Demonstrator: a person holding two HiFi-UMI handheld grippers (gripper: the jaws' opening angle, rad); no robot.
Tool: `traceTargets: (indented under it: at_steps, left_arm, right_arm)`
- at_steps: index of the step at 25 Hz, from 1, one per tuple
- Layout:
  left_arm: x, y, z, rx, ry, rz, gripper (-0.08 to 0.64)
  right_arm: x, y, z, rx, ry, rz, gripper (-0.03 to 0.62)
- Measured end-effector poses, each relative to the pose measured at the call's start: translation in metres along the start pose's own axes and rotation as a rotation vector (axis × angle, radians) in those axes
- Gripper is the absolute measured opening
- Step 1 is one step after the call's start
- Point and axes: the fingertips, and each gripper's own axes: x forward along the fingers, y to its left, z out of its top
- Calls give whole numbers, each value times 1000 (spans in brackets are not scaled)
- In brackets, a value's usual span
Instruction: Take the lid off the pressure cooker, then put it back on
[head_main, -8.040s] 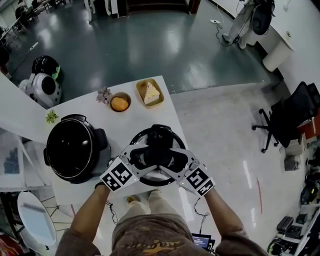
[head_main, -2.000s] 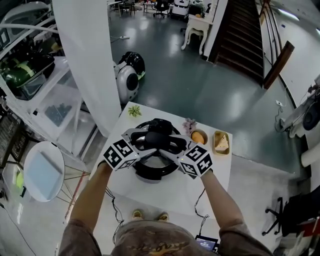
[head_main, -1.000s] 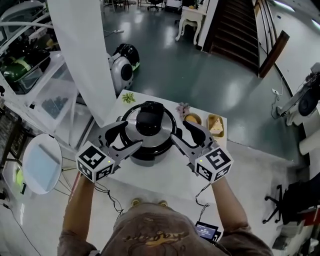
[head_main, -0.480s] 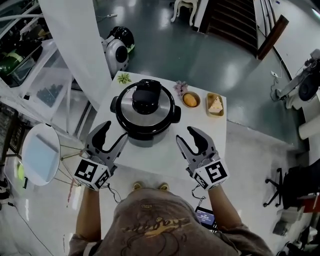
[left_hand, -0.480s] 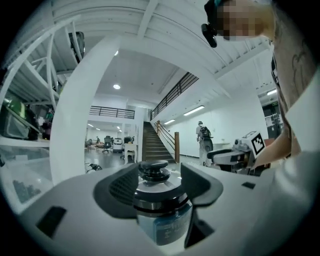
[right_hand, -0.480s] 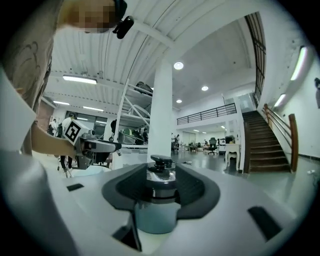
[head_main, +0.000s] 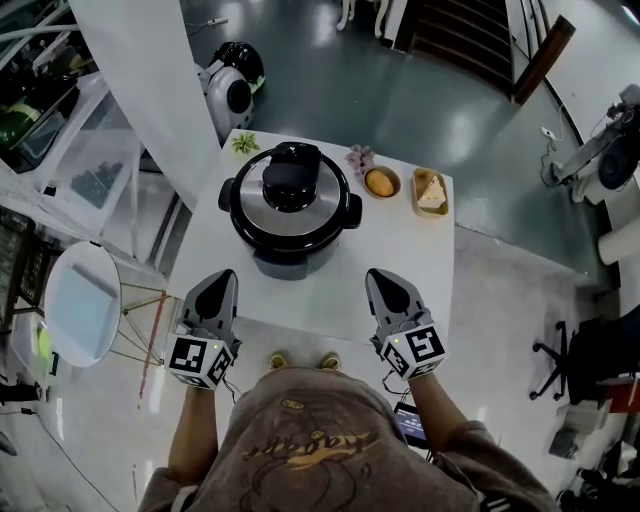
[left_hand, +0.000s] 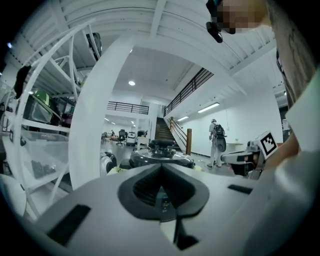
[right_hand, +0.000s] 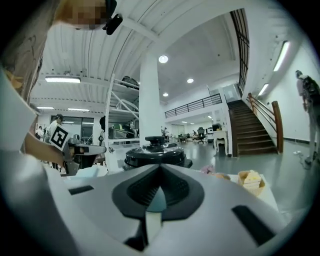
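Cooker: pressure cooker (head_main: 288, 262) is sitting on the white table (head_main: 330, 305), toward its far-left corner; round glossy black body, stubby black handle sticking out each side.
Lid: lid (head_main: 322, 215) is sitting seated on the pot; brushed silver metal disc, black rim, chunky black knob (head_main: 291, 180) rising at the centre.
Table: smooth matte white top, four-sided, carrying everything.
Far-edge items: small round bowl (head_main: 380, 182) is holding something orange and rounded, just right of the cooker; rectangular tan tray (head_main: 430, 192) is holding a pale yellow wedge at the far-right corner; pinkish flower-like bit (head_main: 359, 156) and small green plant (head_main: 245, 143) are sitting by the far edge, one each side of the knob.
Left gripper: left gripper (head_main: 224, 277) is hovering at the near-left corner, well apart from the cooker; grey tapered jaws have just been closing and are now meeting tip to tip, nothing between them.
Right gripper: right gripper (head_main: 378, 277) is hovering over the near edge toward the right, also well clear of the cooker; jaws have just been closing too, now pressing together, empty.
Pose: both are pointing roughly level toward the cooker, marker cubes sitting at the person's end, forearms tucking in close beside the torso.
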Motion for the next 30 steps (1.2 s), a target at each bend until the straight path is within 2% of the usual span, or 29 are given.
traceTargets:
  at_steps: [8, 30]
  left_arm:
    - [3, -10, -28, -38, 54, -11, 5]
    - [-6, -5, -24, -78, 76, 0, 5]
  right_arm:
    - [6, 12, -20, 31, 35, 2, -3]
    - [15, 18, -11, 4, 67, 61, -5]
